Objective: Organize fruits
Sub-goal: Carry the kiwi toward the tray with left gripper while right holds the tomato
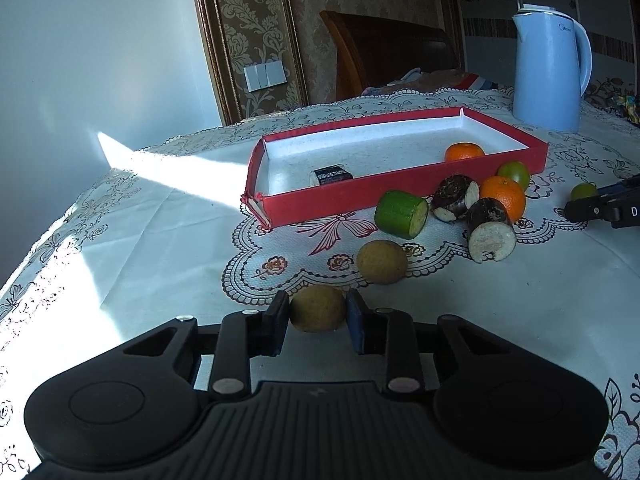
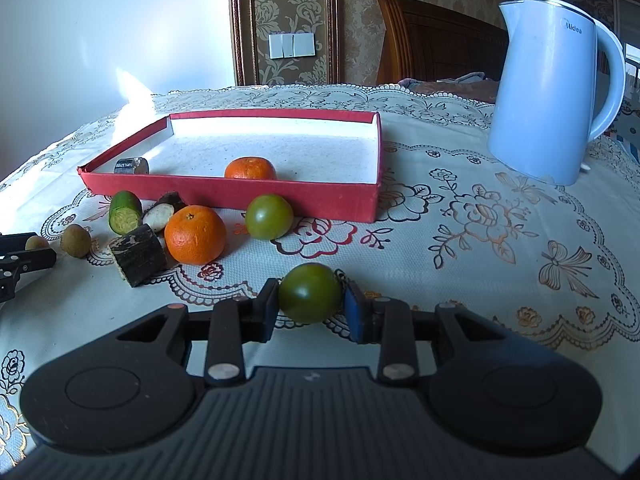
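Note:
My left gripper [image 1: 318,314] is shut on a small brown round fruit [image 1: 317,309], low over the tablecloth. A second brown fruit [image 1: 381,262] lies just beyond it. My right gripper [image 2: 310,300] is shut on a green tomato [image 2: 310,293]. The red tray [image 2: 224,194] with a white floor holds an orange [image 2: 251,168] and a dark cane piece [image 2: 131,165]. In front of the tray lie another orange [image 2: 195,234], a second green tomato [image 2: 269,216], a green cucumber chunk [image 2: 125,212] and dark cane pieces [image 2: 138,255]. The left gripper [image 2: 30,250] also shows at the right wrist view's left edge.
A pale blue kettle [image 2: 550,92] stands at the back right of the table. The embroidered tablecloth [image 2: 480,240] covers the whole top. A wooden headboard [image 2: 436,44] and a wall with switches [image 2: 292,45] lie behind. The right gripper's tip [image 1: 604,206] shows at the left wrist view's right edge.

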